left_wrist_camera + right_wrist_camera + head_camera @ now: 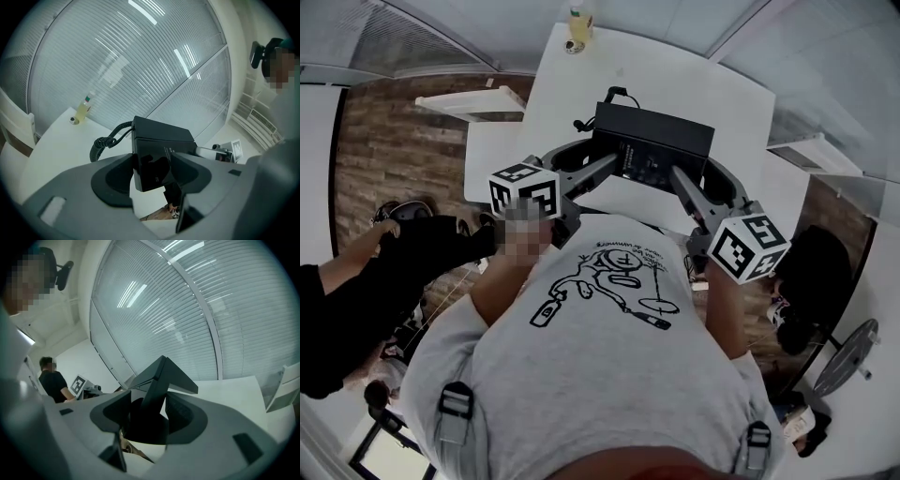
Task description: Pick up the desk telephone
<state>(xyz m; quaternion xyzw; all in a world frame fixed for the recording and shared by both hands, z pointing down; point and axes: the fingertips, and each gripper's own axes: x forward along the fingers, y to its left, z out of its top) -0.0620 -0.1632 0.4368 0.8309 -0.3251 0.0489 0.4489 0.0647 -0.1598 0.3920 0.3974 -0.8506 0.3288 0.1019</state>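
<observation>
The black desk telephone [652,141] is held between both grippers over the near part of the white table [694,80]. My left gripper [598,169] is shut on its left edge, and my right gripper [680,178] is shut on its right edge. In the left gripper view the telephone [161,140] sits tilted between the jaws of the left gripper [152,169], with its coiled cord [104,140] trailing to the left. Seen from the right gripper view, the telephone [161,376] stands edge-up, clamped in the right gripper [147,416].
A yellowish bottle [578,23] stands at the table's far edge, also in the left gripper view as the bottle [84,108]. A white shelf [473,103] is at the left. A person in black [356,281] sits at the left, a dark chair [811,272] at the right.
</observation>
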